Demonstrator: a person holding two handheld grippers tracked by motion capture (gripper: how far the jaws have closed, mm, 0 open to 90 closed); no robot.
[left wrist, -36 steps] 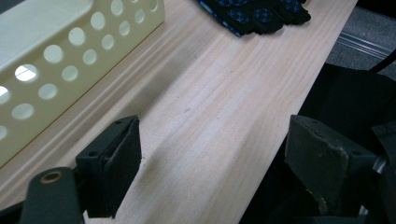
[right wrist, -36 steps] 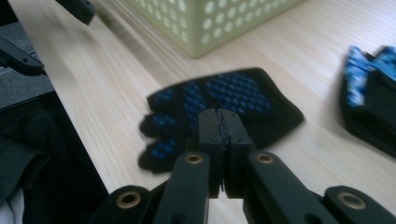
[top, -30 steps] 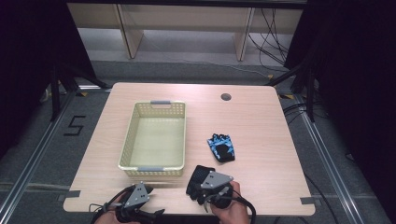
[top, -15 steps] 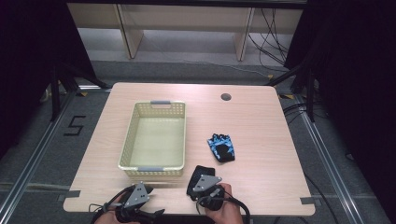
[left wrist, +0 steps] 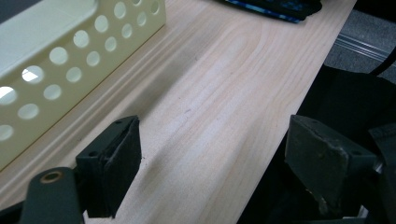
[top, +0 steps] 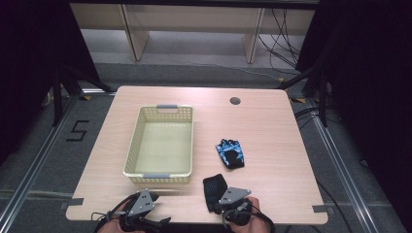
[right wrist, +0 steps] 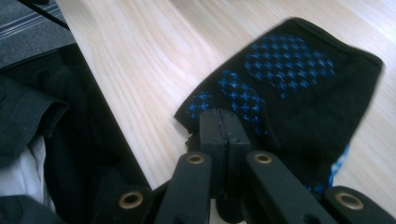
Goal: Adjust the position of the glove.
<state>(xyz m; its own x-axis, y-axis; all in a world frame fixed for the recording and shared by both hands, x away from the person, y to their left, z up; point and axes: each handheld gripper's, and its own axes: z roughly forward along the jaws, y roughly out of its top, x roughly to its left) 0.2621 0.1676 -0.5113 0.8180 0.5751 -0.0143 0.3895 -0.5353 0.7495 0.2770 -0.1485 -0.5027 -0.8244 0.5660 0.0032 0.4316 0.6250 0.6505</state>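
My right gripper (top: 219, 203) is at the table's front edge, shut on the edge of a black glove with blue dots (top: 214, 188). In the right gripper view the jaws (right wrist: 219, 125) meet on the glove's hem and the glove (right wrist: 299, 88) drapes onto the wood beyond them. A second glove, blue and black (top: 230, 153), lies flat in mid-table, right of the cream basket (top: 158, 177). My left gripper (top: 153, 198) rests open at the front left, just before the basket. Bare wood shows between its jaws (left wrist: 212, 154), with the basket wall (left wrist: 70, 51) to their left.
The perforated basket stands empty on the table's left half. A round cable hole (top: 235, 101) is at the back right. Dark clothing (left wrist: 345, 98) hangs past the table's front edge. Shelving and cables lie beyond the far edge.
My right gripper has shifted slightly right and toward the front edge, lower, bringing the black glove with it. The left gripper, the basket and the other glove have stayed put.
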